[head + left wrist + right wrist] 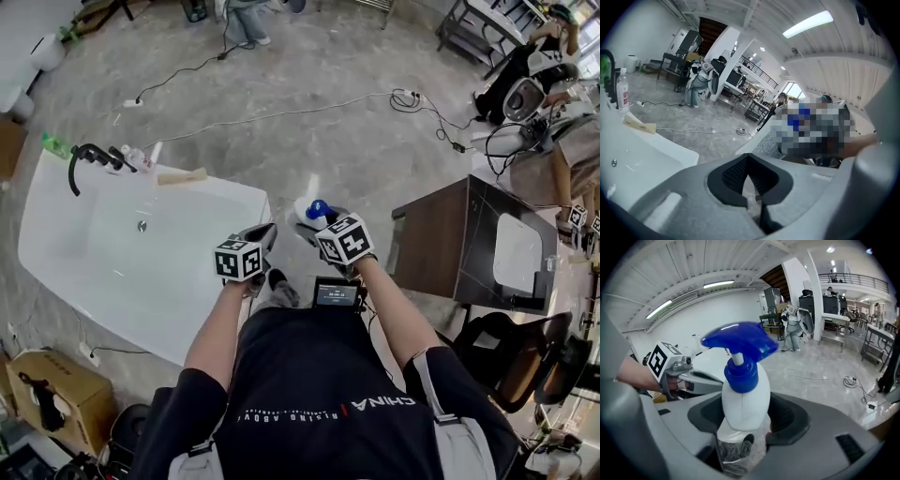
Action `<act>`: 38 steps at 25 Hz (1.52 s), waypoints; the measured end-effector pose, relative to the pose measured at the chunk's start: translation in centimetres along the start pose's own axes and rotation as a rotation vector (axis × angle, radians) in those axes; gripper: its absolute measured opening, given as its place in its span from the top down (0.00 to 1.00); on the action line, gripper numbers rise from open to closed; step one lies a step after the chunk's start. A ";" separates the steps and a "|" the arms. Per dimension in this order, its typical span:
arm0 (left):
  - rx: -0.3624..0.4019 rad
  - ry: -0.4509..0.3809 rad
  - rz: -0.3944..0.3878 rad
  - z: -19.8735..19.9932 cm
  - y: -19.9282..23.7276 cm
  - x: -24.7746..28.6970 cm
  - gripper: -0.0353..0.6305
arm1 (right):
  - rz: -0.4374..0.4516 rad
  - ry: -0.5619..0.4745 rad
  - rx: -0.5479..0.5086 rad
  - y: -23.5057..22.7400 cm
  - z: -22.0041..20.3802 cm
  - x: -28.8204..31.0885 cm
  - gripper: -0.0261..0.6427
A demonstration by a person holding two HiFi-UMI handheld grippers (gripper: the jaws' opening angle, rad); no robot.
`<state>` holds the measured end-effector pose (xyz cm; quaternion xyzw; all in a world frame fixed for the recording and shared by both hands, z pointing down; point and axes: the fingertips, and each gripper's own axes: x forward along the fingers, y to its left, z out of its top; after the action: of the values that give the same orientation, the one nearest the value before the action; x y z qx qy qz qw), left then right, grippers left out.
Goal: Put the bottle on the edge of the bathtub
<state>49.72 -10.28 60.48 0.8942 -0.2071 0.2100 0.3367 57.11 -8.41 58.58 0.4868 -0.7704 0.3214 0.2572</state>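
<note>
We start at the bottom centre of the head view: dark shirt and a small lit screen (pixel 337 295) at the person's chest. Just above it the two tools sit side by side mid-frame. We mark the right gripper (pixel 743 427) as pinching the bottle (pixel 745 397), with the white body between its pads and the blue spray head on top, upright in the right gripper view. We mark the left gripper (pixel 751 185) as pressed together, with nothing between its jaws. In the head view we place the bottle in the air over grey floor, just right of the near corner of the white bathtub (pixel 84 262) and not touching it. The bathtub fills the left of the frame. Further up we see a black faucet (pixel 89 155) at its upper-left edge and a beige block (pixel 183 175) on the far rim. Right of centre we see a dark cabinet (pixel 436 239). At the top, cables (pixel 281 111) run across the floor.
</note>
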 end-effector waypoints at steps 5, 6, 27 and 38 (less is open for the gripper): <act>-0.062 -0.040 0.077 0.9 4.4 -1.9 0.94 | 0.062 0.043 -0.062 1.3 2.8 3.9 0.56; -0.072 -0.051 0.094 1.1 5.1 -2.3 0.94 | 0.075 0.055 -0.076 1.5 3.3 4.8 0.56; -0.280 -0.176 0.347 2.3 17.4 -4.1 0.94 | 0.231 0.220 -0.327 2.9 7.9 23.1 0.56; -0.363 -0.194 0.384 1.7 21.9 -2.8 0.94 | 0.213 0.242 -0.395 1.6 8.1 30.7 0.56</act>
<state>36.61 -25.85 69.12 0.7797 -0.4383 0.1429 0.4238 42.90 -31.87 74.58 0.3015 -0.8287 0.2460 0.4022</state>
